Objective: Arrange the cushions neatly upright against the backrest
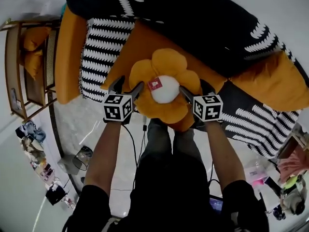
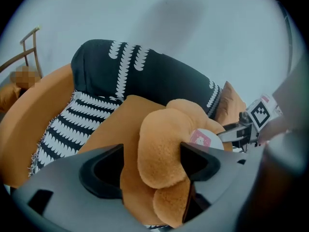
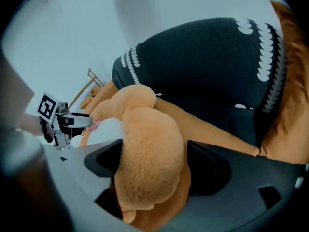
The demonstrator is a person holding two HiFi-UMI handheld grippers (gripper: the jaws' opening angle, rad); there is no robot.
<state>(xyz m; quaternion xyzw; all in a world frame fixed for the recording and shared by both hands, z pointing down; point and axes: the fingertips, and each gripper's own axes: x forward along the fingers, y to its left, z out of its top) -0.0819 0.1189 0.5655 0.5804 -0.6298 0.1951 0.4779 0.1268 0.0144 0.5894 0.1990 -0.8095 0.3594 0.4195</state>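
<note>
A plush orange flower cushion [image 1: 166,62] with a white centre and a red tag hangs between my two grippers, just above the sofa's orange seat [image 1: 145,40]. My left gripper [image 1: 129,88] grips a left petal [image 2: 161,149], which fills the space between its jaws. My right gripper [image 1: 195,90] holds a right petal [image 3: 152,163] the same way. A large black cushion with white leaf print [image 1: 193,13] leans at the backrest behind the flower. A black-and-white striped cushion [image 1: 104,52] lies to the left, an orange cushion [image 1: 275,81] and another striped one [image 1: 251,124] to the right.
An orange bolster [image 1: 70,57] forms the sofa's left end. A rattan chair [image 1: 19,66] with orange pads stands further left. Small items [image 1: 34,144] and cables lie on the pale floor at my feet. The wall behind the sofa is plain white.
</note>
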